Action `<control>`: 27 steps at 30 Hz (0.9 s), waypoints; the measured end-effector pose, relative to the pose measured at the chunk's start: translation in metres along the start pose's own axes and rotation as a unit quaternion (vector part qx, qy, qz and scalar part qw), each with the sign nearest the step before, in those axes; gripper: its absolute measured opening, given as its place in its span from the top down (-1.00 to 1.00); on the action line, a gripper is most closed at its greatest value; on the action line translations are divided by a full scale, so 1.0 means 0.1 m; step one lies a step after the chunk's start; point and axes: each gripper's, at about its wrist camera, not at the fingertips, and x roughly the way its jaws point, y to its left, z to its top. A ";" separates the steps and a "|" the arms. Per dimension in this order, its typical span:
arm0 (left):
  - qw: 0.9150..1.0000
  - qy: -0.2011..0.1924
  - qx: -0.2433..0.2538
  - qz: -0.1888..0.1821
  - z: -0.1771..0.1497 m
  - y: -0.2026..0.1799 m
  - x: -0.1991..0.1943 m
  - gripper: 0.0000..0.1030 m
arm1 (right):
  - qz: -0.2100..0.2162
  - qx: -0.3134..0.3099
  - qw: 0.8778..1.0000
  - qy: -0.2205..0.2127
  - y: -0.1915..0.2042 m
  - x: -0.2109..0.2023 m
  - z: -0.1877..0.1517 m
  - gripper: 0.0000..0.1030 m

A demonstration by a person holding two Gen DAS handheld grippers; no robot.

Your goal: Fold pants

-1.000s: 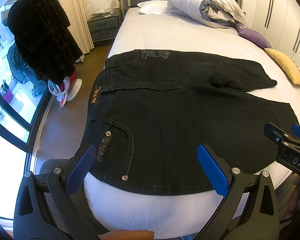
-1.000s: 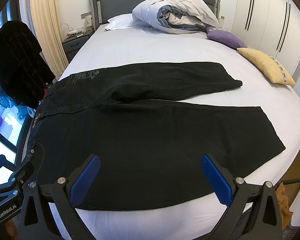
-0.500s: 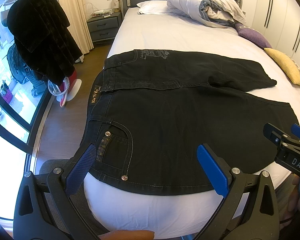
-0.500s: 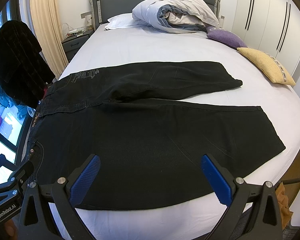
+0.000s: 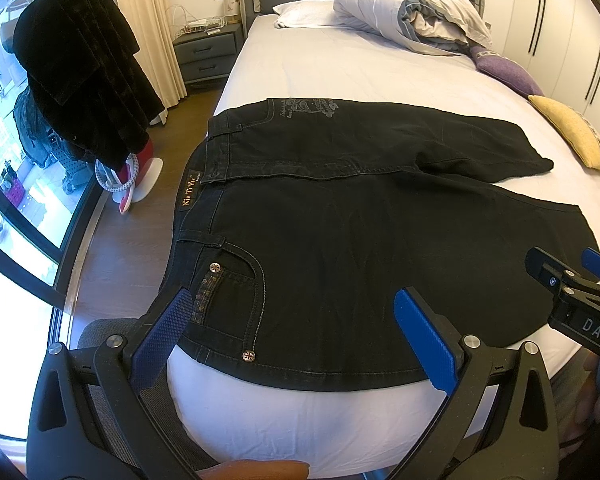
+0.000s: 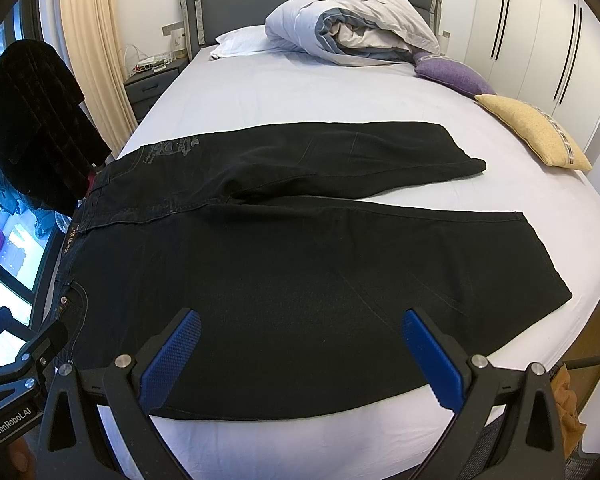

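The black denim pants (image 6: 292,264) lie spread flat across the white-sheeted bed (image 6: 300,92). Left gripper (image 5: 296,332) and right gripper (image 6: 300,356) hover wide open, empty (near edge); each should pinch the near leg's edge evenly.

Home bedroom: bed (image 6: 300,92), pillows (image 6: 240,42), nightstand (image 5: 206,54), wardrobe (image 6: 540,28).

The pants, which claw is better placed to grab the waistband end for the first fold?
Probably the left claw: open, it faces the waistband and front pocket of the pants. The right claw, also open, faces the near leg.
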 end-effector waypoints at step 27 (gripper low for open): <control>1.000 0.003 -0.003 -0.004 -0.06 0.00 0.10 -1.00 | 0.001 0.001 1.000 0.006 0.01 0.01 -0.06 -1.00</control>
